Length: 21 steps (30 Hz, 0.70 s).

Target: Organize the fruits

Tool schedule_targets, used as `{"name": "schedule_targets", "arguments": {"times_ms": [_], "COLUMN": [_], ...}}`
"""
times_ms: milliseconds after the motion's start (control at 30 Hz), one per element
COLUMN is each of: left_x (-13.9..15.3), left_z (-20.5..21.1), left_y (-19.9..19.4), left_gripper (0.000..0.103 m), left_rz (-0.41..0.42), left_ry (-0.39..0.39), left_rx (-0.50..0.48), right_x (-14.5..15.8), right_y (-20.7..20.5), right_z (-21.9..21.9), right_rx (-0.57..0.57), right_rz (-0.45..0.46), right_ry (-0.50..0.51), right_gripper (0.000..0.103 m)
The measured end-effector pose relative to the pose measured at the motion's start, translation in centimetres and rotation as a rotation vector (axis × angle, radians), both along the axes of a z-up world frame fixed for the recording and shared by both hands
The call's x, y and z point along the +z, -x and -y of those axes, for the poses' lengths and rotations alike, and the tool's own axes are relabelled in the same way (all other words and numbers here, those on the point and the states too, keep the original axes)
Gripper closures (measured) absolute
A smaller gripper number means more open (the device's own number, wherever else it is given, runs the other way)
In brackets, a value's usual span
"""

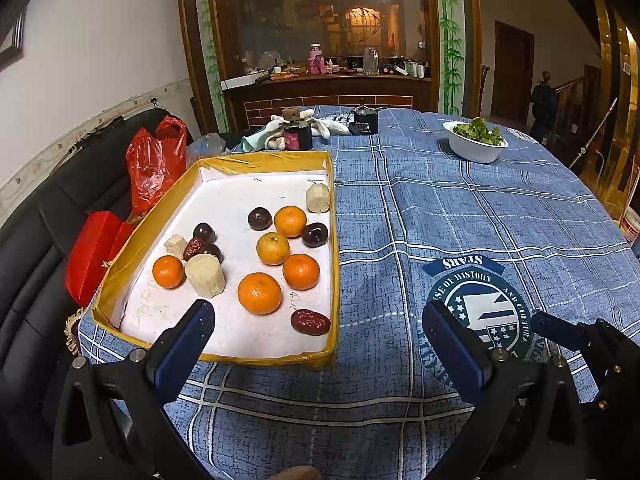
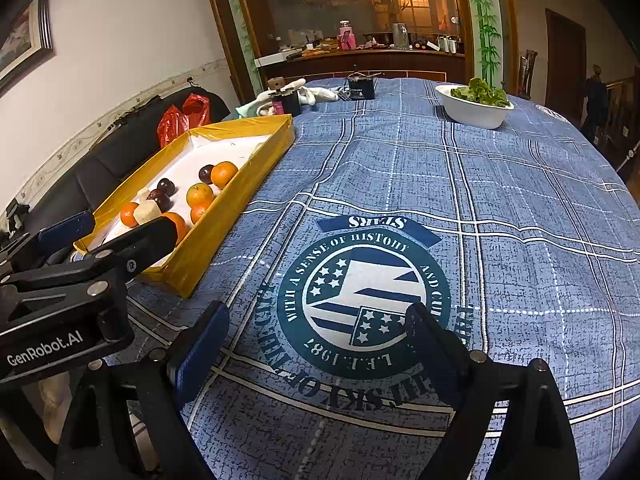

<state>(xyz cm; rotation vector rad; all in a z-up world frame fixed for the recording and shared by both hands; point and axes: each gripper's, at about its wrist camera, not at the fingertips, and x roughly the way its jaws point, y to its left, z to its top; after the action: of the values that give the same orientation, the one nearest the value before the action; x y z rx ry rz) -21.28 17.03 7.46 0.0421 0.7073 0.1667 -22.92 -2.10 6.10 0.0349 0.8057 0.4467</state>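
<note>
Holding both tongs wide and empty: left tongs (image 1: 318,330) over my fruit tray (image 1: 334,240), right tongs (image 2: 316,330) above the tabletop (image 2: 520,220).

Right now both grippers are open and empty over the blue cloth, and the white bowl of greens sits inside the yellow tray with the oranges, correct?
Not quite: the white bowl of greens stands on the blue cloth, far from the yellow tray. The left wrist view shows it. The rest holds.

Dim warm indoor light, fisheye-bent edges, dark corners, focus sharp.
</note>
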Motion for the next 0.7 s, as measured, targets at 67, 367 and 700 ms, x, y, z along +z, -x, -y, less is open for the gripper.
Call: {"name": "schedule_targets", "arguments": {"times_ms": [67,367,700], "left_x": [-0.05,-0.17,-0.24], "left_z": [0.01,-0.02,-0.02], "left_y": [-0.01,-0.08,-0.14], "left_gripper": [0.000,0.000,0.000], "left_rz": [-0.001,-0.003,-0.006], "left_ry": [0.000,0.001,0.004], "left_rx": [-0.001,-0.002,-0.003], "right_x": [0.00,0.00,-0.23], "right_y": [0.00,0.01,-0.06], "right_z": [0.01,-0.04,-0.16], "right_rx": [0.000,0.000,0.003], "right_rz": [-0.001,-0.001,-0.004], "right_ry": [0.000,0.000,-0.001], "right_gripper": [0.010,0.009,0.009]}}
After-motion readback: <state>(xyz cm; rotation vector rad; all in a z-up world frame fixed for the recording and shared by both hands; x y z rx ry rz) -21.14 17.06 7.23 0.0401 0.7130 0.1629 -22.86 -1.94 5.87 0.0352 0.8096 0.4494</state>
